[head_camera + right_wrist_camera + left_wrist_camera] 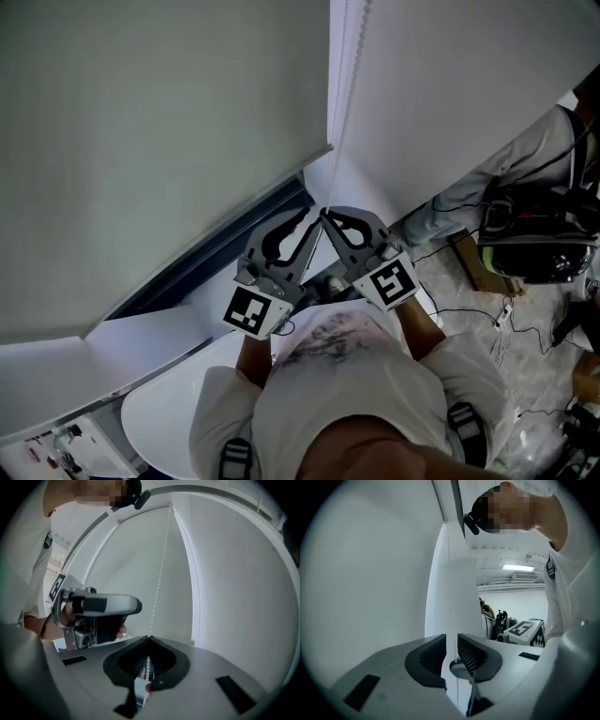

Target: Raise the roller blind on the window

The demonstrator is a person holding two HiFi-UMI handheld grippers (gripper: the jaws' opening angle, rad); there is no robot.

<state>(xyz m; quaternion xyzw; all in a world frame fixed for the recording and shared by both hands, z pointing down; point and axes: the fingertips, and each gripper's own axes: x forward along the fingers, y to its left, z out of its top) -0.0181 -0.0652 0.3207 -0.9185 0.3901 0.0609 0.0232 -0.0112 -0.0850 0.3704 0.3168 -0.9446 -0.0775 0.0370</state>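
Window point(234, 239): blind point(159, 141) top cut off; right hand-held gripper point(148, 639) pinches chain point(159, 583).

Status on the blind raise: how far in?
Done: both grippers are at the bead chain. In hand: the right gripper is shut on it; the left gripper is open with the chain between its jaws. Left: most of the pulling, it seems; the blind hangs low, with only a dark strip showing below its hem.

speckled floor point(530, 370), black cables point(473, 312), perhaps a cardboard box point(468, 262)
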